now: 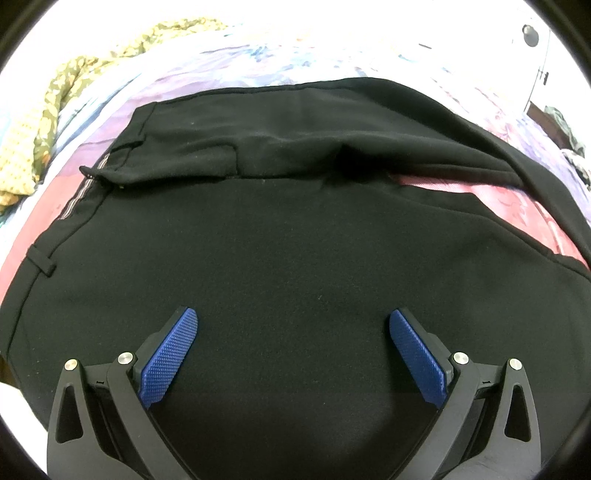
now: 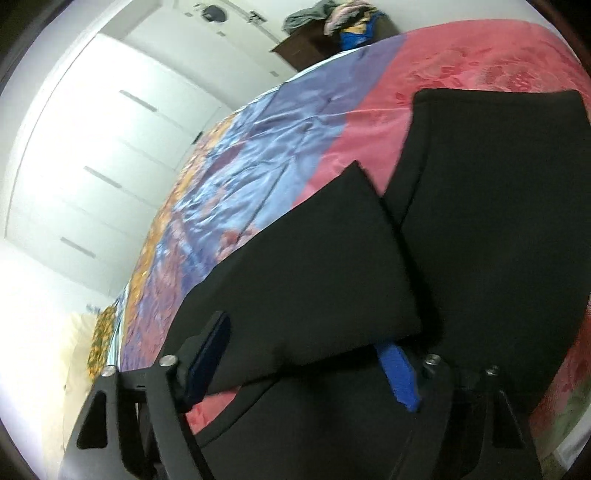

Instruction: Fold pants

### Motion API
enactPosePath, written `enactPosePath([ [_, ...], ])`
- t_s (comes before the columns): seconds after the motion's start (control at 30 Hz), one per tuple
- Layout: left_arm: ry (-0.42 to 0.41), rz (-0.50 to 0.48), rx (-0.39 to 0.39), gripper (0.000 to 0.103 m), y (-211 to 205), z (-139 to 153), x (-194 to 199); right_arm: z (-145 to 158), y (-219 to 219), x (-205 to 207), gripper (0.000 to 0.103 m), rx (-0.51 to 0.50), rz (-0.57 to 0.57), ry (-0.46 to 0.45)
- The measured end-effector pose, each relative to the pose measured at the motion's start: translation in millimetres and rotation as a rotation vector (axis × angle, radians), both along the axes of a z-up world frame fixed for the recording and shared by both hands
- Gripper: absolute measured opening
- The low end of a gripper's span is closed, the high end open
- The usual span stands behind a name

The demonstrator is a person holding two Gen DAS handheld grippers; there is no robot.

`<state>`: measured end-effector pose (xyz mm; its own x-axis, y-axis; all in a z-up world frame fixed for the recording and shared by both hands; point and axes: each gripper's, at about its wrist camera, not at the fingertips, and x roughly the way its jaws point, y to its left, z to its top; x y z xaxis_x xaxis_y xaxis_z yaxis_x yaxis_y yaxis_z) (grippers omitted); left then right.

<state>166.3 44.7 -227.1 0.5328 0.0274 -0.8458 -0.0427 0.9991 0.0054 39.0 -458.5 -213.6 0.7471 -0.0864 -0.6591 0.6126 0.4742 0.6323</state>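
Black pants under spread left hand-held gripper

Black fabric pants spread flat on patterned satin bedspread, waistband toward its left edge, legs running right. Crumpled yellow-green floral cloth beyond waistband at far-left corner. Dark wooden cabinet behind bed's far edge, heaped clothes on top.
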Motion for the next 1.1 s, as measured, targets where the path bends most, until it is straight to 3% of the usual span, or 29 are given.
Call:
enactPosePath([
  [0.1,-0.005,0.000,-0.001,0.103,0.2,0.0,-0.7,-3.2,-5.3,2.0,0.023,-0.015,0.007,0.061],
  [0.13,-0.008,-0.001,-0.002,0.103,0.3,-0.1,-0.9,-4.1,-7.4,2.7,0.016,-0.016,0.019,0.070],
  [0.23,-0.011,-0.005,-0.004,0.103,1.0,-0.4,-1.3,2.9,-12.1,1.1,0.013,-0.018,0.061,0.068],
  [0.4,0.011,-0.008,-0.008,0.103,1.6,1.5,1.5,51.6,0.9,2.8,0.013,-0.093,0.155,-0.010],
  [0.53,0.093,-0.006,-0.031,0.102,2.7,11.3,5.7,94.9,21.3,11.9,0.013,-0.140,0.260,-0.095],
  [0.6,0.130,-0.028,-0.129,0.102,3.6,20.8,8.2,116.3,32.7,16.2,0.013,-0.165,0.320,-0.145],
  [0.73,0.140,-0.041,-0.412,0.102,11.8,42.3,35.8,149.0,50.0,13.4,0.013,-0.174,0.411,-0.237],
  [0.87,0.158,-0.004,-0.639,0.102,14.8,55.4,97.6,173.1,61.2,5.7,0.013,-0.158,0.470,-0.323],
  [1.0,0.186,-0.011,-0.761,0.102,0.7,56.3,153.7,190.7,60.8,-16.7,0.013,-0.145,0.518,-0.393],
  [1.1,0.216,-0.001,-0.750,0.102,-18.8,51.4,187.2,202.5,56.0,-33.9,0.013,-0.129,0.551,-0.452],
])
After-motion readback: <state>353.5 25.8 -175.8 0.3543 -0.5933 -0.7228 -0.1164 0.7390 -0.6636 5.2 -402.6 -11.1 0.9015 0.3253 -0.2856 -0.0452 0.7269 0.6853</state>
